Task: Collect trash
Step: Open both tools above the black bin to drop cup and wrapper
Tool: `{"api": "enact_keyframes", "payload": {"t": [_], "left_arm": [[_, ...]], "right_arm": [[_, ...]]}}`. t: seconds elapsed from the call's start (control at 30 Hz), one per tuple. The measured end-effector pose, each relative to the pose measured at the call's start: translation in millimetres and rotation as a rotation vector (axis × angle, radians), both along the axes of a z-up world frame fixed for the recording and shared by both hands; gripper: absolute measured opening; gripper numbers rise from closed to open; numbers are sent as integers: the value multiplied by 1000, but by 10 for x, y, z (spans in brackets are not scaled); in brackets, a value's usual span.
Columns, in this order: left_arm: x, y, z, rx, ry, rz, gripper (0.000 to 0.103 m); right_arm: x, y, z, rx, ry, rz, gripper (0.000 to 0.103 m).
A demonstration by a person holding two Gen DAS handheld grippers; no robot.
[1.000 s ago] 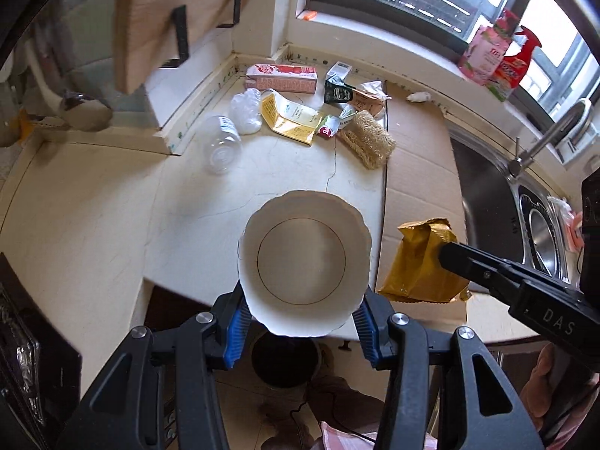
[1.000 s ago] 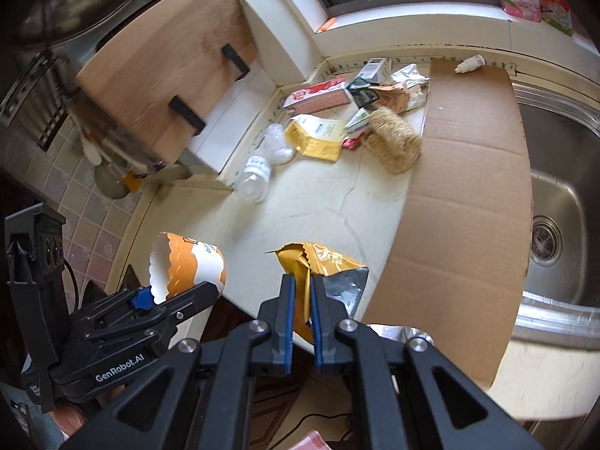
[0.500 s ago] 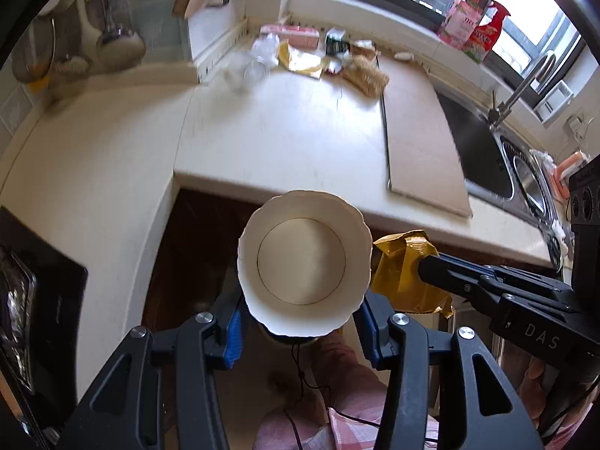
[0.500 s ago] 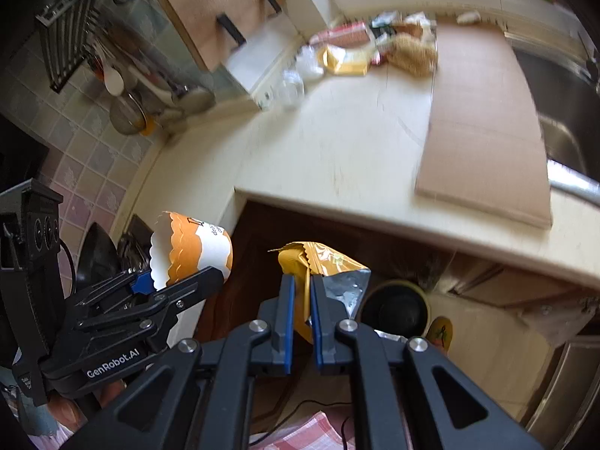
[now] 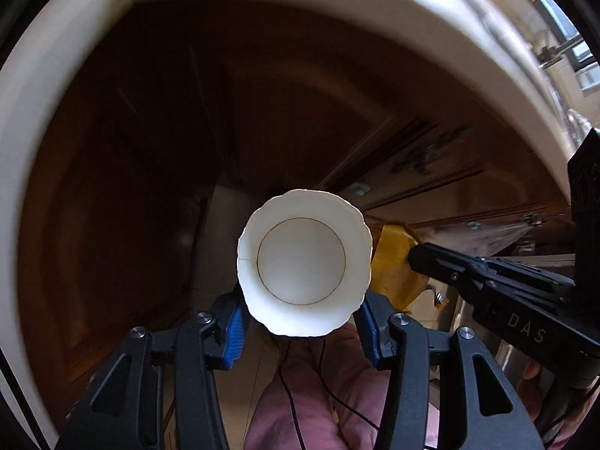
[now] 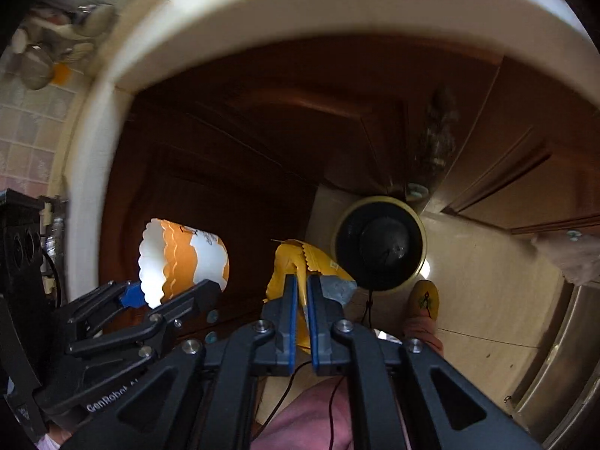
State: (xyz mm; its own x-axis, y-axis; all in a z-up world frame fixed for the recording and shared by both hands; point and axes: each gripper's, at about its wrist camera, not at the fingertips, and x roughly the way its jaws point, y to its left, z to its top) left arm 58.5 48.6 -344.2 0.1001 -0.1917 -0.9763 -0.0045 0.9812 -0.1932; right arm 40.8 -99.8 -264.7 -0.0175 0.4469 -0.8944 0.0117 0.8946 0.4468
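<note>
The pale counter point(image 6: 262, 11) edge arcs across the frame top above dark cabinets. The left gripper point(image 5: 302, 318) pinches a paper cup point(image 5: 303, 262) at frame centre. The right gripper point(image 6: 303, 300) clamps a yellow wrapper point(image 6: 296, 262) just left of the black bin point(image 6: 380, 243).

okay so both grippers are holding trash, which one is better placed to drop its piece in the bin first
Right, probably. The right hand-held gripper pinches the yellow wrapper beside the round black bin on the floor. The left hand-held gripper, with the paper cup, sits farther left, before the dark cabinet.

Left hand-held gripper point(image 5: 303, 322) grips a white paper cup point(image 5: 303, 262), mouth toward camera. Just right of the cup: a yellow snack bag point(image 5: 393, 273) held by the right hand-held gripper point(image 5: 416, 258). Dark wooden cabinet doors point(image 5: 187, 131) behind.
</note>
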Motion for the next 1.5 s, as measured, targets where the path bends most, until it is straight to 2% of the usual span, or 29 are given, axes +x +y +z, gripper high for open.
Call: {"api": "enact_keyframes", "payload": {"t": [0.13,0.23,0.3,0.33,0.37,0.4,0.5,0.6,0.83,1.0,1.1,1.27,1.3,1.5], "left_arm": [[167,-29,-814,13,60,11,48],[273,-111,-1243,39,51,12,50],[323,-163,-1451,42,48,9,56],[342,-186,-1554,48,45,12,65],[351,-199,-1631,61,39,19,69],[362,-213,-1708,72,25,29,75],[386,-257,-1885,77,32,41,77],[411,-242,-2000,84,49,46,77],[451,-171,-1960,104,59,43,77],[485,-164,-1795,114,40,50,77],[493,-178,-1639,145,38,43,77],[462,-182,-1286,146,-10,32,77],[452,-199,-1207,149,-20,28,77],[367,-226,-915,119,-32,35,77]], "right_arm": [[84,-4,-740,-24,60,-44,5],[160,-34,-1217,-85,73,-73,10],[213,-76,-1445,-110,93,-107,15],[218,-113,-1522,-110,75,-140,25],[227,-111,-1592,-121,20,-165,45],[241,-91,-1679,-126,-8,-165,52],[265,19,-1919,-196,-93,-135,55],[302,81,-2136,-232,-123,-102,55],[316,182,-2541,-219,-119,-61,55],[356,259,-2691,-199,-115,-65,55],[290,236,-2582,-201,-134,-57,55],[342,205,-2464,-171,-166,-45,55],[313,183,-2365,-169,-175,-45,55],[248,152,-2184,-165,-205,-41,55]]}}
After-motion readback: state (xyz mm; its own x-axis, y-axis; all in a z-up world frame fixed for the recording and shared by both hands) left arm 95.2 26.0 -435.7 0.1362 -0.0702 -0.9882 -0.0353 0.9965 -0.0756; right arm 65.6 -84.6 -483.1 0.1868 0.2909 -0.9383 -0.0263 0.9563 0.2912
